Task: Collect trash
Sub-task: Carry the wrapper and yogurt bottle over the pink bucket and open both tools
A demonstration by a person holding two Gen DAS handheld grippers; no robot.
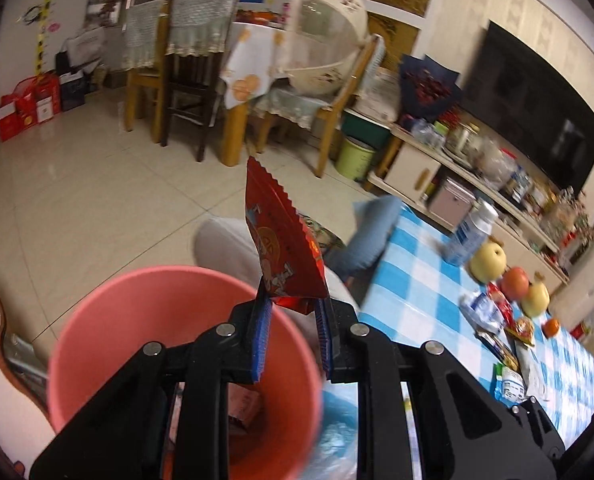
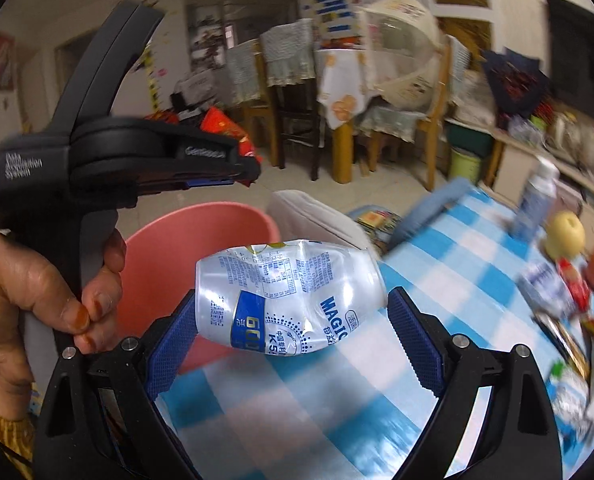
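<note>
Left gripper (image 1: 293,304) is pinching a red snack wrapper (image 1: 283,240) just past the far rim of the pink bin (image 1: 97,320) below it, so letting go now could drop it outside. Right gripper (image 2: 291,320) is clamped on a crushed yogurt bottle (image 2: 289,300), bin ahead-left; it's slick and could squirt out.

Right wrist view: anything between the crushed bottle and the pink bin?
Nothing. In the right wrist view, the crushed bottle, held by the right gripper, overlaps the pink bin rim directly.
</note>
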